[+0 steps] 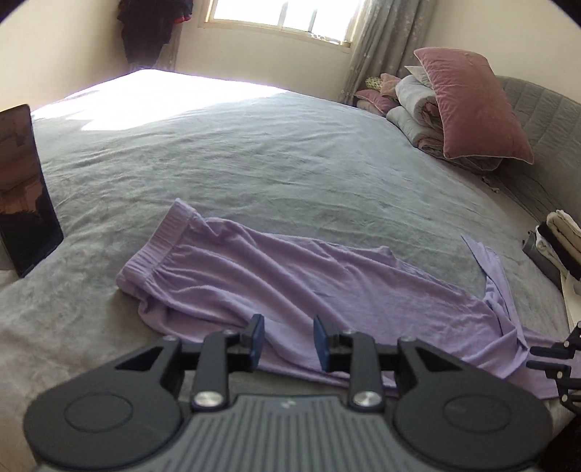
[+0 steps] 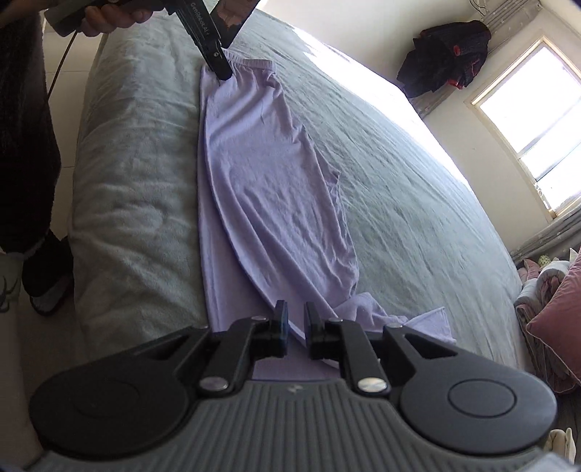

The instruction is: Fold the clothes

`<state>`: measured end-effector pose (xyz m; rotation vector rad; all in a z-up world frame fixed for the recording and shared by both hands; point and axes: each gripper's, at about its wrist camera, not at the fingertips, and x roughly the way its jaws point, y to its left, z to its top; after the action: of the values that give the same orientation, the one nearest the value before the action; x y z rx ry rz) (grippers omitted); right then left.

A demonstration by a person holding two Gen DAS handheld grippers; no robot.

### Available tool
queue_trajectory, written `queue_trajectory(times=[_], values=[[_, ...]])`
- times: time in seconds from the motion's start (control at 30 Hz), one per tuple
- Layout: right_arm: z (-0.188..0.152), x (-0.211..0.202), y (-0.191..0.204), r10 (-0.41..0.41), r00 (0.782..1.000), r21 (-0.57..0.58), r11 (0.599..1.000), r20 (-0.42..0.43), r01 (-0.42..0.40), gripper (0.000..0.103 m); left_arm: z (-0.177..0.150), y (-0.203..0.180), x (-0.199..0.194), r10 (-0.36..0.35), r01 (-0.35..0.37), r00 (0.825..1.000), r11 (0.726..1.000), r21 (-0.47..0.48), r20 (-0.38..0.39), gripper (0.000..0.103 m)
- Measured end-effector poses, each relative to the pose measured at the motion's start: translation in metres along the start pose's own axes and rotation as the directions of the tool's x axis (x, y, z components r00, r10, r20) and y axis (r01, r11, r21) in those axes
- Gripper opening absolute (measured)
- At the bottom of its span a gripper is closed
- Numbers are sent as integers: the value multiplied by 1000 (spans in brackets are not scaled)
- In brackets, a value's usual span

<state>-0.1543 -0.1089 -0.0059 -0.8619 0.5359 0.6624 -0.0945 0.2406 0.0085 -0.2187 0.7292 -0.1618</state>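
Soft lilac knit trousers [image 2: 268, 188] stretch lengthwise along the grey bed [image 2: 399, 181], elastic waistband [image 1: 152, 250] beneath the left gripper [image 1: 288, 341], its jaws partly open and empty. The right gripper [image 2: 296, 321], narrowly parted, empty, hovers at the leg hems.

Trousers on the bed

The trousers [image 1: 290, 276] lay along the near edge of the bed [image 1: 254, 152], waistband toward the tablet [image 1: 25, 188] propped at the left. Pillows [image 1: 468, 105] and folded quilts [image 1: 414, 112] were stacked at the far right, below the window [image 1: 283, 18].
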Motion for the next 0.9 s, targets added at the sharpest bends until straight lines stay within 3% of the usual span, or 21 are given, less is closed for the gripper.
queue_trajectory(times=[0.17, 0.4, 0.83, 0.9], values=[[17, 1, 24, 82, 993, 8, 996, 82, -83, 14, 1, 27, 10, 73, -72, 997, 982, -177, -3, 31], [39, 22, 32, 137, 983, 29, 989, 125, -142, 14, 2, 48, 14, 81, -67, 996, 946, -318, 33, 31], [51, 47, 40, 197, 969, 90, 973, 148, -211, 14, 3, 63, 23, 129, -96, 990, 907, -410, 52, 28], [52, 48, 37, 207, 965, 118, 967, 159, -227, 14, 3, 64, 28, 132, -103, 990, 903, -417, 42, 14]])
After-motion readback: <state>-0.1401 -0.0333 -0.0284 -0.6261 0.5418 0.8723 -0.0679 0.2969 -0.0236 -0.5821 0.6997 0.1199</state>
